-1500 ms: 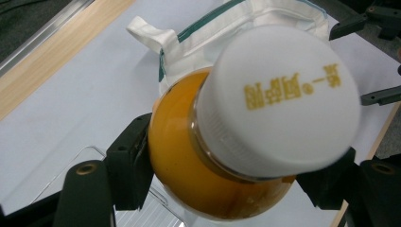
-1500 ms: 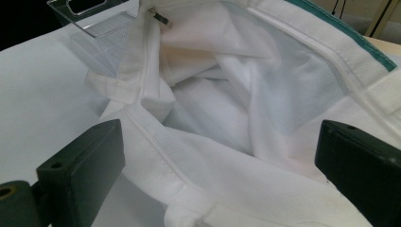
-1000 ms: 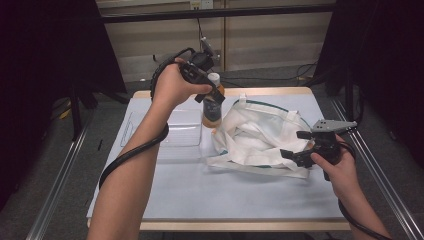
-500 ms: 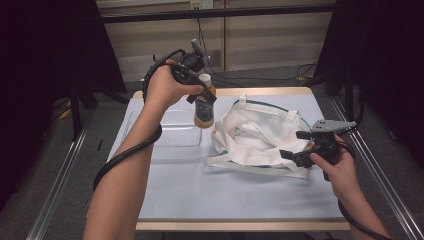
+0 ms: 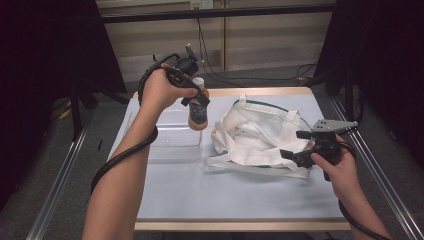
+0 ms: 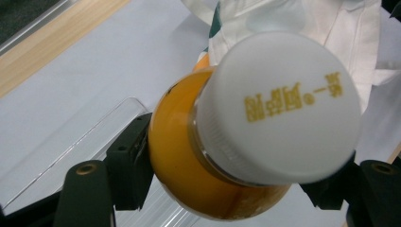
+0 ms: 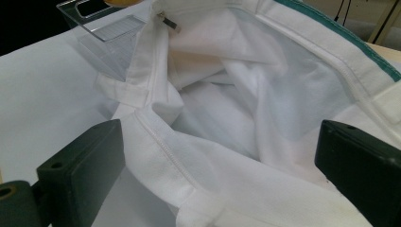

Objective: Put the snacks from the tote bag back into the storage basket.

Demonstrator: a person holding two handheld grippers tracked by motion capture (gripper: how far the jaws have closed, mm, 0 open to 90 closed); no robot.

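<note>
The bottle of orange juice (image 5: pixel 198 111) with its white cap (image 6: pixel 279 109) hangs upright in the air over the far left of the table (image 5: pixel 240 200), clamped at its body between the jaws of the left gripper (image 5: pixel 196 96). Just below and left is a clear plastic box (image 5: pixel 172 132); to its right lies the white cloth bag (image 5: pixel 257 132). The right gripper (image 5: pixel 299 150), jaws wide apart, straddles the bag's near right rim without pinching it. Since a second ago the bottle has drifted left and slightly lower.
</note>
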